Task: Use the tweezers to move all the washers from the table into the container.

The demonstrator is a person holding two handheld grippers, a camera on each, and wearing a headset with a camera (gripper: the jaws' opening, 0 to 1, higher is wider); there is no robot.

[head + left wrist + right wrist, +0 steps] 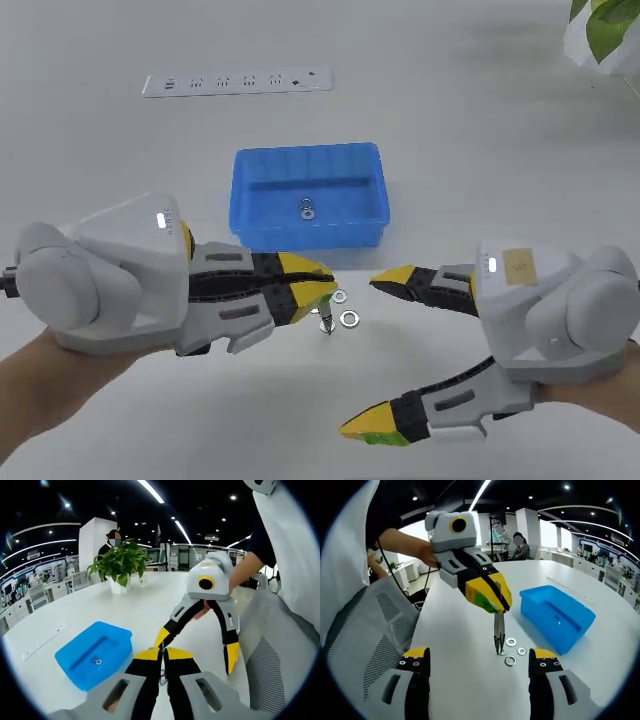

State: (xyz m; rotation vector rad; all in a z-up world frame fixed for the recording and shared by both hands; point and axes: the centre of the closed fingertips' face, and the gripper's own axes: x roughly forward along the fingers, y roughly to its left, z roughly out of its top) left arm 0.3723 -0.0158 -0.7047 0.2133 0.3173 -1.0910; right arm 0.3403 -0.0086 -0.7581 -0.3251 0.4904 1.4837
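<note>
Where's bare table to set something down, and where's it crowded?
Bare: between the power strip and the container, and right of it toward the plant. Crowded: in front of the container, where the left gripper holds tweezers over the washers.

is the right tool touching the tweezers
Apart. The head view shows a clear gap between the right tool and the tweezers, which the left tool grips.

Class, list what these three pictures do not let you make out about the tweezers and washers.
Tweezers tips, right gripper view: too small to tell whether they grip a washer.
Tweezers, head view: upper part hidden by the fingers of the left gripper.
Washers in the container, head view: too small to count; in the right gripper view its wall hides them.
</note>
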